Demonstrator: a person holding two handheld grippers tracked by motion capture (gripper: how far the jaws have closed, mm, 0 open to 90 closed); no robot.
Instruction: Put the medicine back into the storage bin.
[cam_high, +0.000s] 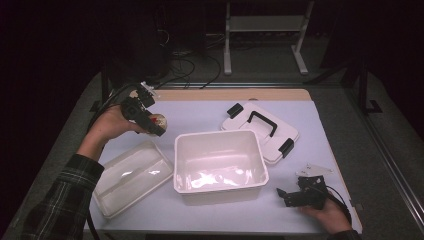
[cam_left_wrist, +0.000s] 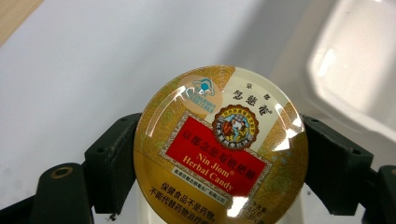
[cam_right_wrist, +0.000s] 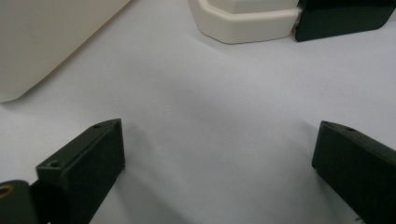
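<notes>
High view: we see the left gripper (cam_high: 150, 120) lifted above the table's left part, near its far edge, pinching a round candy tin (cam_high: 158, 120); the open white bin (cam_high: 220, 165) stands mid-table, just to the right and nearer us.
Left gripper view: we read the candy tin (cam_left_wrist: 220, 148) as clamped across its width, one black jaw against each side of its rim, printed lid facing the camera.
Tin, feel: we judge it light and stiff, thin metal that will not give, but glossy and curved, so it could slip or pivot between flat pads.
Tin, hold: we would keep the grip straight across the widest part of the rim, pads square to the side wall, never on the domed lid.
Right gripper (cam_high: 290, 196): rests near the table's near right corner in the person's hand, jaws spread with nothing between them.
Nearby: a clear tray (cam_high: 131, 176) by the near left edge, a latched lid (cam_high: 260, 131) behind the bin.
</notes>
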